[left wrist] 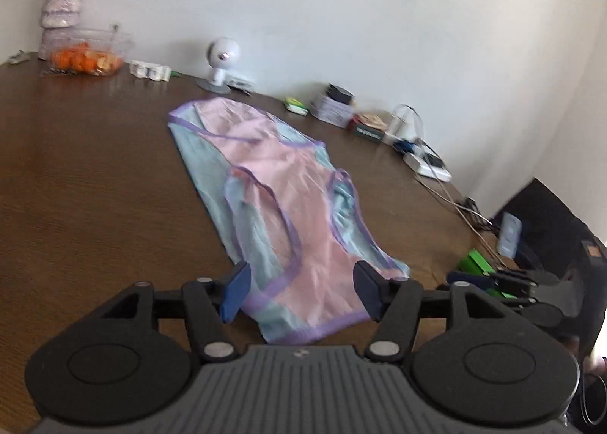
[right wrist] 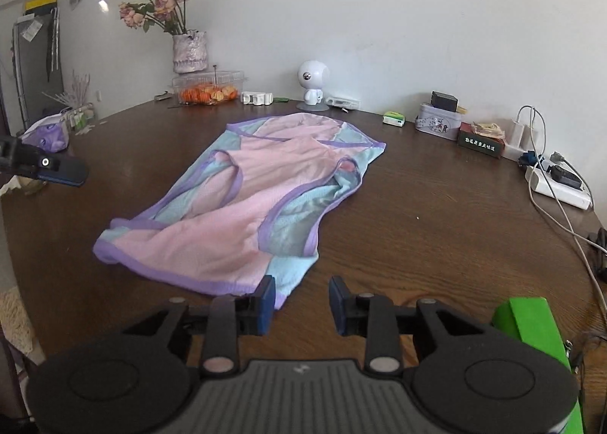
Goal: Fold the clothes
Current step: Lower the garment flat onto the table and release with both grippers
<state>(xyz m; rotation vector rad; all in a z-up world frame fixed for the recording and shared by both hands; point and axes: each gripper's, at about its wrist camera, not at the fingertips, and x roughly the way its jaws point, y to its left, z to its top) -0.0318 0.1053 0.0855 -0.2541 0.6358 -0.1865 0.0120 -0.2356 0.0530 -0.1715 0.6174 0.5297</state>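
A pink and light-blue sleeveless top with purple trim [left wrist: 277, 206] lies spread flat on the brown wooden table [left wrist: 95, 176]; it also shows in the right wrist view [right wrist: 242, 202]. My left gripper [left wrist: 299, 291] is open and empty, hovering over the garment's near end. My right gripper [right wrist: 301, 305] is open and empty, just off the garment's near right corner. The left gripper's fingertip [right wrist: 60, 170] shows at the left edge of the right wrist view, and the right gripper [left wrist: 508, 282] shows at the right of the left wrist view.
Along the wall stand a vase of roses [right wrist: 189, 51], a clear box of orange fruit [right wrist: 206, 87], a white robot-shaped camera [right wrist: 313, 85], a tin [right wrist: 438, 126], small boxes, and a power strip with cables [right wrist: 557, 187]. A green block [right wrist: 531, 324] sits near right.
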